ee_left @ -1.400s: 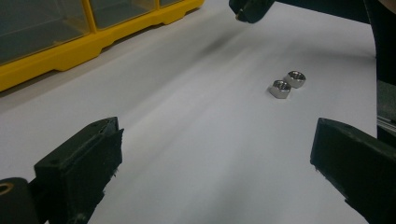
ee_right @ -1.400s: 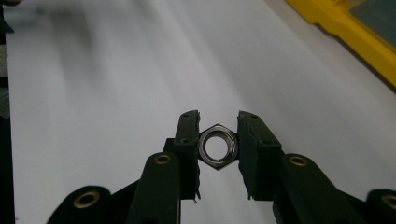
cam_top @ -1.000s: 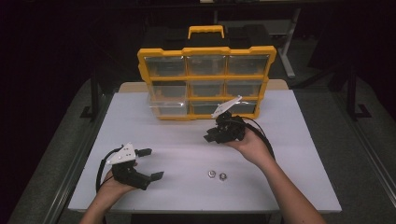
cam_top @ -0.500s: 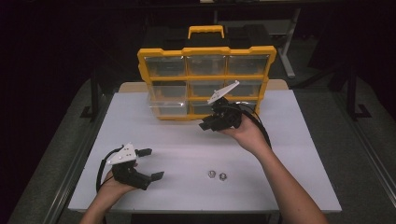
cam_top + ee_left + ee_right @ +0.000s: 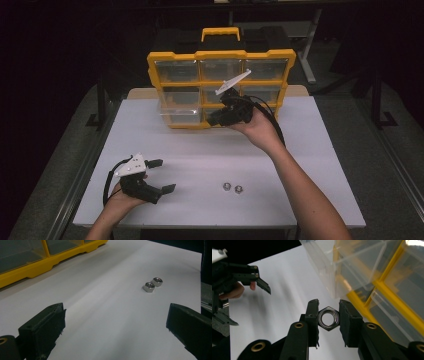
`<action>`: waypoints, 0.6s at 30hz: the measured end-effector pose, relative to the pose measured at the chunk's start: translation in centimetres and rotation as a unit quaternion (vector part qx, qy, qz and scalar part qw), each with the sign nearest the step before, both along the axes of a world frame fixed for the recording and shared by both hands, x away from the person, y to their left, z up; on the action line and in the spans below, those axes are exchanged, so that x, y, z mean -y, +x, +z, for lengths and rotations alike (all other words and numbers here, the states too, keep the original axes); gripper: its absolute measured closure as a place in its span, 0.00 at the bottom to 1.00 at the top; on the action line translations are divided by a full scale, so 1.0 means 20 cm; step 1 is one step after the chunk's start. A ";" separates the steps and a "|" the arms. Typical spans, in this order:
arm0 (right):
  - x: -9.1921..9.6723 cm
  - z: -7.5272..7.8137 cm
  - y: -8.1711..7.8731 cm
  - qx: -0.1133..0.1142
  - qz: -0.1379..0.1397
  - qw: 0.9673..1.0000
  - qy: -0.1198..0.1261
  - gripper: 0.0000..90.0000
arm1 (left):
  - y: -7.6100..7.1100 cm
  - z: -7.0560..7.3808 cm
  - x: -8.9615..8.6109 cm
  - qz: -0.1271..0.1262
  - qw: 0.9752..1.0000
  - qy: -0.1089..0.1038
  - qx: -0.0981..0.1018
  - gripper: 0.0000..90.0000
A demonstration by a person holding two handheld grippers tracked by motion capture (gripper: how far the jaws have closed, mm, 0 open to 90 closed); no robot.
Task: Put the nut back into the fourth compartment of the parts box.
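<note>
Black claws (image 5: 162, 175), brass screws, grey plates.

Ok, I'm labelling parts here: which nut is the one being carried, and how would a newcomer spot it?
Start at the yellow organiser case with clear drawers standing at the table's far edge. In front of it the right gripper pinches a silver hexagonal steel nut. Unlike the two loose nuts on the white tabletop, it is held aloft.

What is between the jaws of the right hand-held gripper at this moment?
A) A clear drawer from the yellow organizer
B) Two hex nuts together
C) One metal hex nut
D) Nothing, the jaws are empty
C: in the right gripper view the jaws of the right hand-held gripper press on both sides of a single hex nut, while two other nuts lie on the white table.
</note>
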State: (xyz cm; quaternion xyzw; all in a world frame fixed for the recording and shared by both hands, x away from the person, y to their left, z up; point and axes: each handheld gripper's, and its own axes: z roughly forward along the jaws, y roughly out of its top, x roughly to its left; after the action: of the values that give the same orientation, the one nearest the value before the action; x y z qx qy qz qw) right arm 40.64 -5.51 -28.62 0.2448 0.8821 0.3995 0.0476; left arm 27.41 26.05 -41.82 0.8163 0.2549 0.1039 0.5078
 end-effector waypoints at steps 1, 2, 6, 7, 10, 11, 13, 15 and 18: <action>-0.01 0.02 0.01 0.007 0.003 1.000 -0.001 0.77 | 0.00 0.00 0.00 0.000 1.000 0.000 0.000 0.02; -0.02 0.04 0.01 0.005 0.001 1.000 -0.001 0.77 | 0.00 0.00 0.00 0.000 1.000 0.000 0.000 0.02; -0.04 0.08 0.03 0.010 0.005 1.000 0.002 0.77 | 0.00 0.00 0.00 -0.005 1.000 0.006 0.006 0.02; -0.05 0.10 0.04 0.009 0.003 1.000 0.004 0.77 | 0.00 0.00 0.00 -0.006 1.000 0.006 0.007 0.02; -0.06 0.13 0.05 0.012 0.004 1.000 0.006 0.77 | 0.00 0.00 0.00 -0.006 1.000 0.005 0.006 0.02; -0.07 0.15 0.06 0.012 0.002 1.000 0.008 0.77 | 0.00 0.00 0.00 -0.006 1.000 0.006 0.007 0.02; -0.08 0.17 0.07 0.017 0.003 1.000 0.011 0.77 | 0.00 0.01 -0.01 -0.007 1.000 0.007 0.007 0.02; -0.11 0.20 0.10 0.025 0.009 1.000 0.011 0.77 | 0.00 0.01 0.00 -0.006 1.000 0.005 0.006 0.02; -0.13 0.22 0.10 0.019 0.004 1.000 0.013 0.77 | 0.00 0.01 0.00 -0.005 1.000 0.001 0.005 0.02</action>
State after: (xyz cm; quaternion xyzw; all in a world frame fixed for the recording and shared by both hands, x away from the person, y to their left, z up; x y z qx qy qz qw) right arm 42.67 -2.91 -24.27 0.2340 0.8770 0.4154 0.0599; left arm 27.45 26.09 -41.71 0.8177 0.2482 0.1058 0.5086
